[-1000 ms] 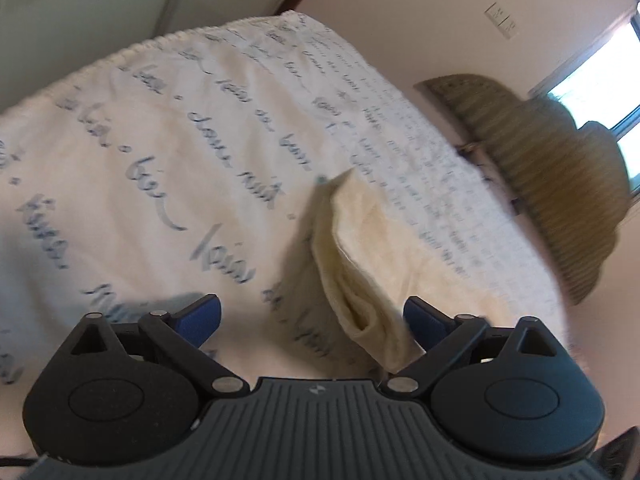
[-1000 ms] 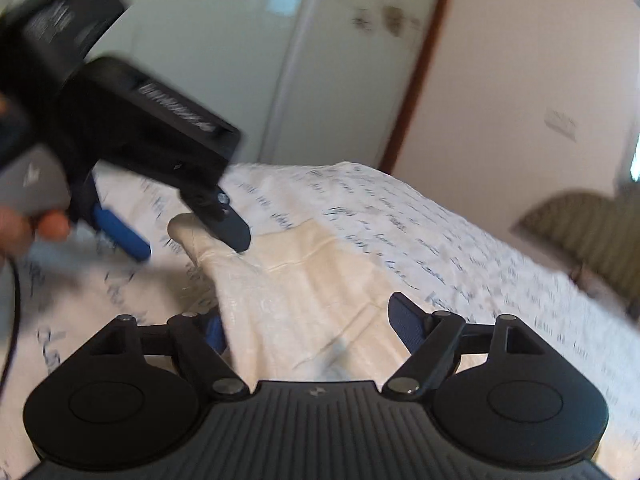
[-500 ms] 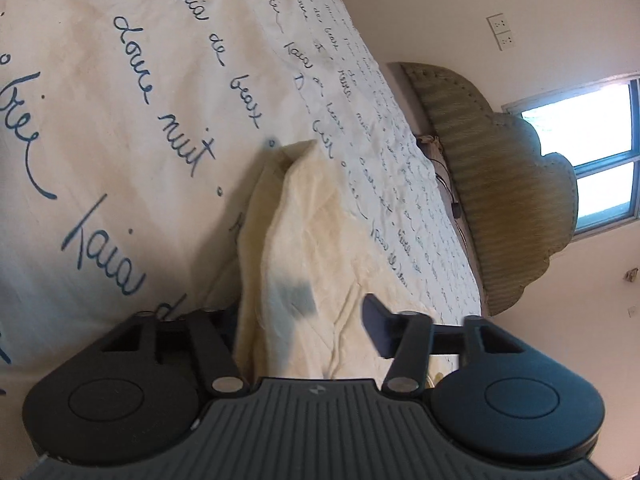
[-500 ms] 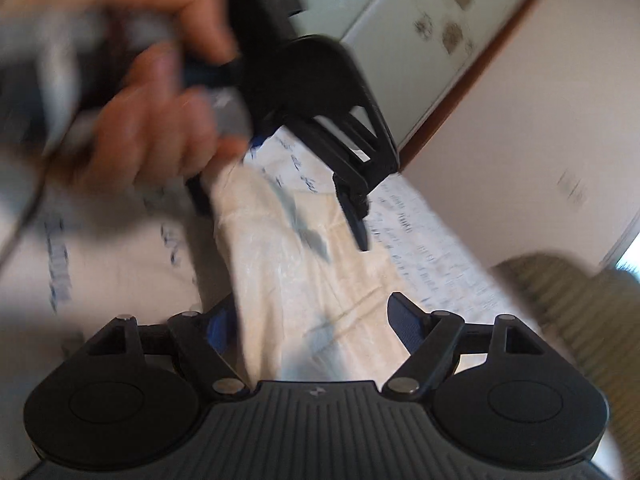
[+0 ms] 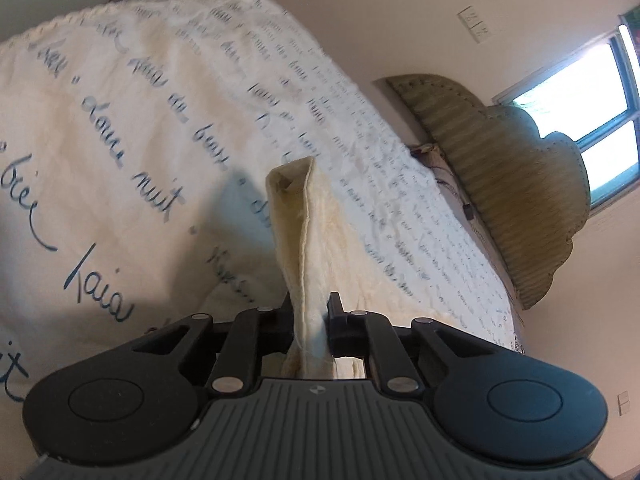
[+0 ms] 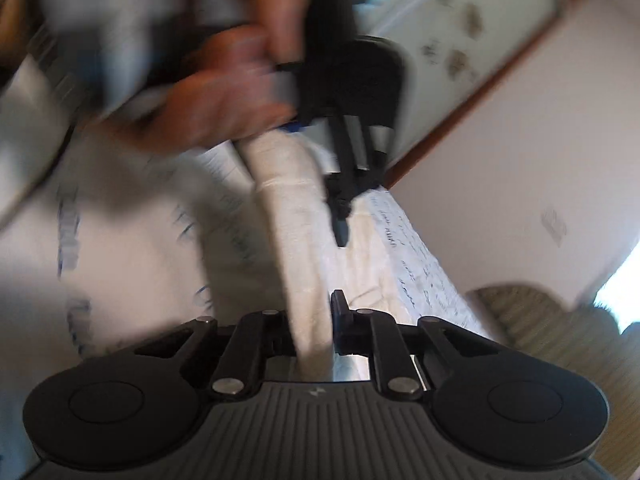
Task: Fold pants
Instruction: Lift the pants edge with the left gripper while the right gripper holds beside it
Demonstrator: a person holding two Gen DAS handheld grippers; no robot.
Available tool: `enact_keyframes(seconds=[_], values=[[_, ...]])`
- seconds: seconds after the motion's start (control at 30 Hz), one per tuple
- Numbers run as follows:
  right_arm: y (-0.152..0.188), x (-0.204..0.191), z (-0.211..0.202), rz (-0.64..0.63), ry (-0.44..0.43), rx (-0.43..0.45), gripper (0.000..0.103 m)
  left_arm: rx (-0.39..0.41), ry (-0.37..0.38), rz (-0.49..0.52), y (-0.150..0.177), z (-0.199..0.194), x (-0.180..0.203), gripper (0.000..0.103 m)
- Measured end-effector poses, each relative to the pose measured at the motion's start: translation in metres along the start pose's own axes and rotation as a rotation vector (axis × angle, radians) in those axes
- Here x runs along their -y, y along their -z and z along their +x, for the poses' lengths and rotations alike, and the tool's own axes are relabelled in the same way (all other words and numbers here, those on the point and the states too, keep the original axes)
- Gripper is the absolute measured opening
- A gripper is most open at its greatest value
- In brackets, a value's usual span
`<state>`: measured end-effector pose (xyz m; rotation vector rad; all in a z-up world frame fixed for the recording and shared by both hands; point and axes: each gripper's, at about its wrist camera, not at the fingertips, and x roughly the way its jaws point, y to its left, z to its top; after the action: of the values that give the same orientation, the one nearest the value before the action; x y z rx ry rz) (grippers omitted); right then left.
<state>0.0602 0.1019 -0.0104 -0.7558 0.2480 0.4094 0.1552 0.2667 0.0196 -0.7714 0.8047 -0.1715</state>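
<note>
Cream pants [image 5: 306, 236] lie on a white bedspread [image 5: 120, 128] printed with blue handwriting. In the left wrist view my left gripper [image 5: 310, 312] is closing, its jaws pinched on a raised fold of the cream cloth, whose hem stands up ahead. In the right wrist view my right gripper [image 6: 314, 320] is closing too, clamped on another bunched part of the pants [image 6: 296, 224]. Blurred at the top of that view, a hand [image 6: 224, 80] holds the left gripper [image 6: 340, 208], which touches the same strip of cloth further along.
A padded olive headboard [image 5: 516, 184] stands at the bed's far right under a bright window [image 5: 580, 120]. A pale wall with a switch plate [image 5: 476, 26] lies behind. White wardrobe doors [image 6: 452, 36] with a brown frame rise beyond the bed.
Both grippers went from wide open to pinched on the cream cloth. The left one moved onto the fold and lifted it; the right view rolled, and the other hand came closer.
</note>
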Motion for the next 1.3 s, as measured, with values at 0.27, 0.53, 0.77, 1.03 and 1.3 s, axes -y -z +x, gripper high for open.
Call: enact_keyframes(seconds=[0.27, 0.53, 0.77, 1.03, 1.3], values=[[0.003, 0.068, -0.060, 0.199, 0.085, 0.119, 0.013, 0.125, 0.065, 0.186, 0.018, -0.041, 0.102, 0.013], [0.034, 0.108, -0.118, 0.262, 0.227, 0.176, 0.012, 0.147, 0.135, 0.336, 0.055, -0.039, 0.199, 0.013], [0.078, 0.141, -0.144, 0.351, 0.328, 0.158, 0.012, 0.111, 0.171, 0.511, 0.110, -0.009, 0.281, 0.013], [0.142, 0.176, -0.170, 0.568, 0.376, 0.092, 0.012, -0.046, 0.190, 0.677, 0.174, 0.071, 0.351, 0.013], [0.206, 0.196, -0.177, 0.849, 0.347, 0.016, 0.012, -0.238, 0.154, 0.737, 0.224, 0.162, 0.366, 0.013]])
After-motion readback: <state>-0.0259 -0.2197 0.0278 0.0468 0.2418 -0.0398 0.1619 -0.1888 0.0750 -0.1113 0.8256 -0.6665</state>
